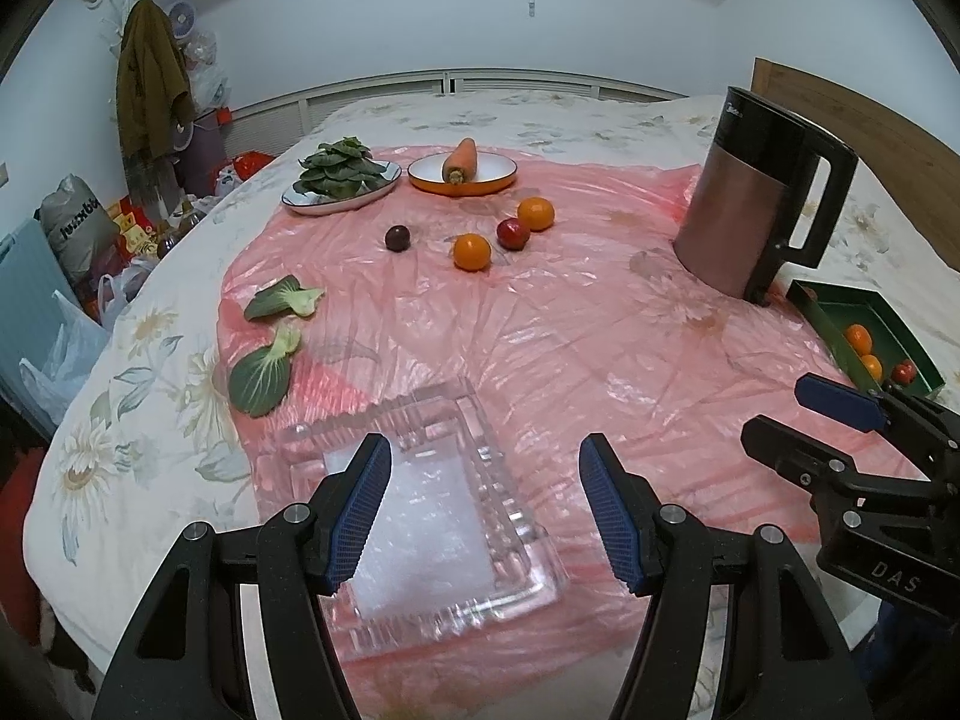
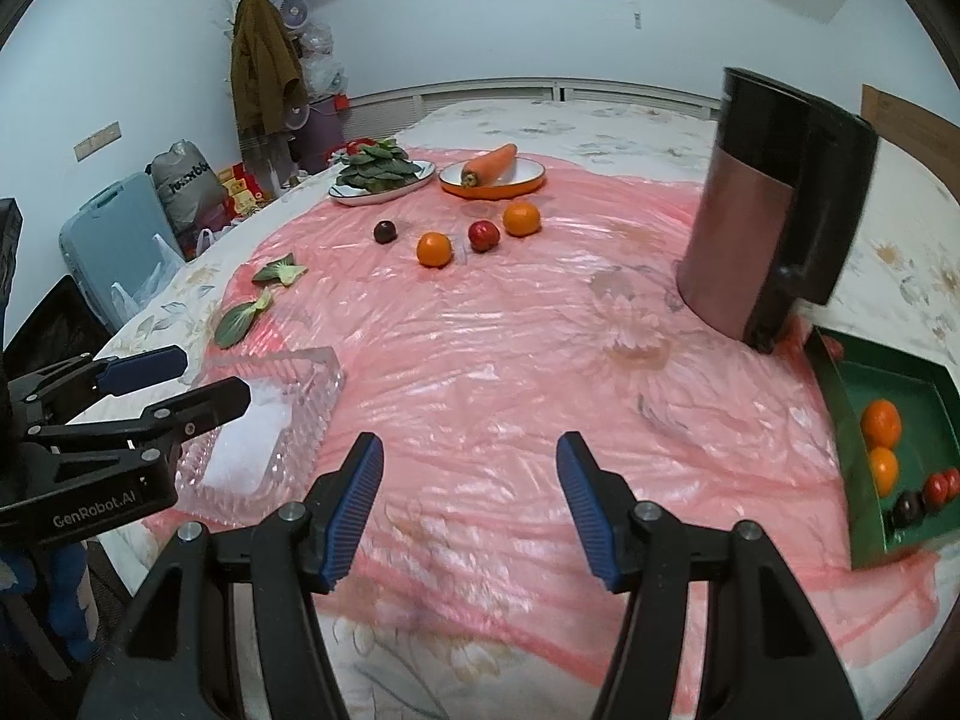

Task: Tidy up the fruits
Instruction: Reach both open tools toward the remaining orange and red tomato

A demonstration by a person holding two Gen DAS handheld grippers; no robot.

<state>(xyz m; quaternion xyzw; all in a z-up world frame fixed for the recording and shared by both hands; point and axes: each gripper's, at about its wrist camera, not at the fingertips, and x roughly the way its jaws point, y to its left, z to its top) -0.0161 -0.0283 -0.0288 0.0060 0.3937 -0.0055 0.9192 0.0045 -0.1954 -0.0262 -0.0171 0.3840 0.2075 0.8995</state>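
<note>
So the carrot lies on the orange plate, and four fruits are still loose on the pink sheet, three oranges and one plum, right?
Not quite. The loose fruits are two oranges, one red fruit and one dark plum, as the left wrist view shows. The carrot does lie on the orange plate.

From where I sit, the kettle anchors things: the box lies just in front of it with fruit inside, four loose fruits sit well to its left, and two plates lie behind those, the glass tray nearest me.
</note>
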